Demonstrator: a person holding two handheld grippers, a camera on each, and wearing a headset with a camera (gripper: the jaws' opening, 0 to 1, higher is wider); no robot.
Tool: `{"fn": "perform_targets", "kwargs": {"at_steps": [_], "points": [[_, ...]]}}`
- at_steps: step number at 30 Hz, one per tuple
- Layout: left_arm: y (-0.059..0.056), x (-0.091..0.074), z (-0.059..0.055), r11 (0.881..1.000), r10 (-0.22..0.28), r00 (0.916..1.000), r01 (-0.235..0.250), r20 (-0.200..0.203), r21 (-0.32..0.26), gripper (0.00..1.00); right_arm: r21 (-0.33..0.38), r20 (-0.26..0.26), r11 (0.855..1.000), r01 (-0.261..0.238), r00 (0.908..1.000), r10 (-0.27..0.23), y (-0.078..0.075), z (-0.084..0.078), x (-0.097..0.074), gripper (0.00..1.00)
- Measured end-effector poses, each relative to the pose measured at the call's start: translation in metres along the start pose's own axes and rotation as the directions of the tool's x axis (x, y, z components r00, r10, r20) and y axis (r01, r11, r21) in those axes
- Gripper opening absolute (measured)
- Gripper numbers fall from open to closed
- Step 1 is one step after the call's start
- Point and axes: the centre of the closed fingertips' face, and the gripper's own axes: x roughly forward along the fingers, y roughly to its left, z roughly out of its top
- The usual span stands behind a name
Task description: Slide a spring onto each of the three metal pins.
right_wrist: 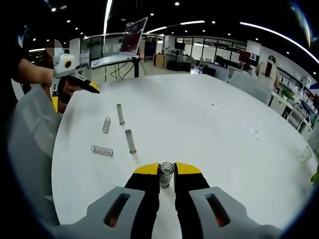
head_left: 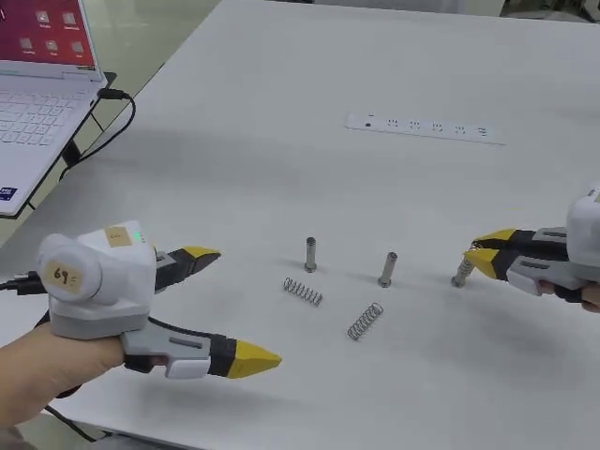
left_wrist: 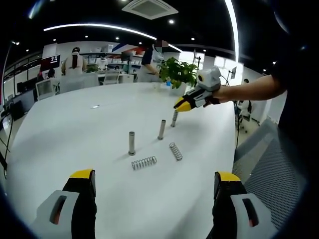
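One spring [right_wrist: 166, 180] sits pinched between the right gripper [right_wrist: 167, 169] jaws; the left gripper [left_wrist: 154, 175] jaws gape.

Our left gripper [head_left: 242, 305] has a white-and-grey shell and black jaws tipped in yellow. It carries a round tan sticker [head_left: 64, 277] marked 69, a small green light [head_left: 138, 236] and a black cable [head_left: 13, 281]. Our right gripper [head_left: 476, 253] shares those colours. We wear a dark top [left_wrist: 294, 74].

A round sticker [head_left: 66, 277] on the left gripper [head_left: 242, 305] reads "69".
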Motion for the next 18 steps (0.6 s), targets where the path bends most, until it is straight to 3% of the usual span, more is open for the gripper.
{"fn": "perform_targets", "kwargs": {"at_steps": [18], "points": [[0.003,-0.001,0.003,1.0,0.009,1.0,-0.009,0.003,0.002,0.96,-0.007,-0.062,1.0,-0.01,0.998,0.009,0.004,-0.018,0.012,0.08]]}}
